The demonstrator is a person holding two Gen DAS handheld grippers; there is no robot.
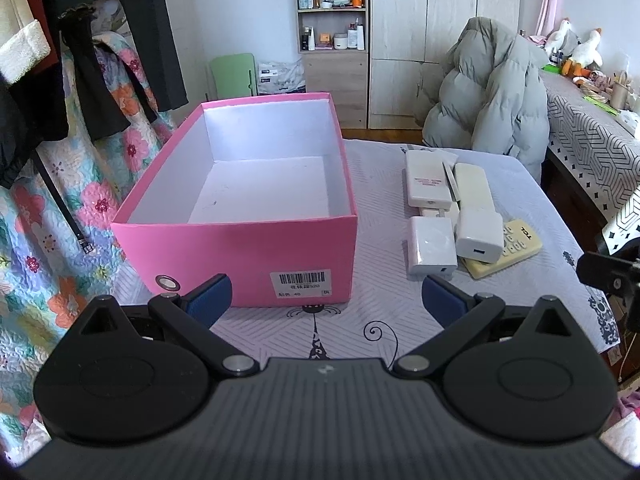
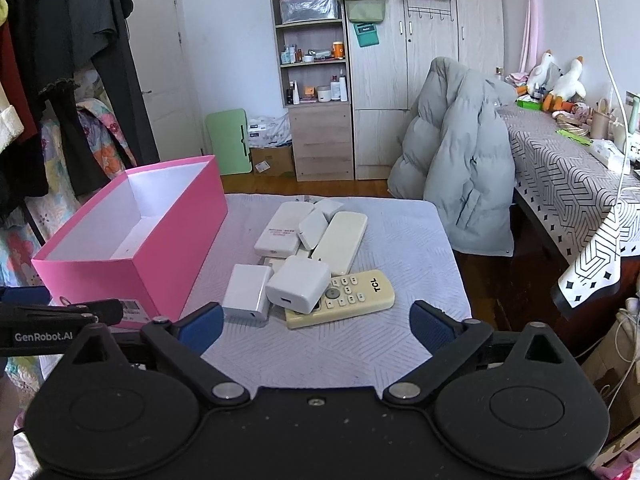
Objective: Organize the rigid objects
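Nothing packed yet: open pink cardboard box (image 1: 240,248) sits empty, white plastic chargers and cream remote (image 2: 340,296) piled beside it; left gripper (image 1: 326,294) and right gripper (image 2: 316,322) both spread wide, empty.

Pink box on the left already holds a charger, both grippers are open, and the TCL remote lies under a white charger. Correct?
Not quite: the pink box is empty, as the left wrist view shows. The left gripper and right gripper are open, and the TCL remote lies under a white charger.

The left gripper (image 1: 326,294) and the right gripper (image 2: 316,322) both hover level, jaws spread wide, blue pads (image 2: 200,326) gripping nothing.
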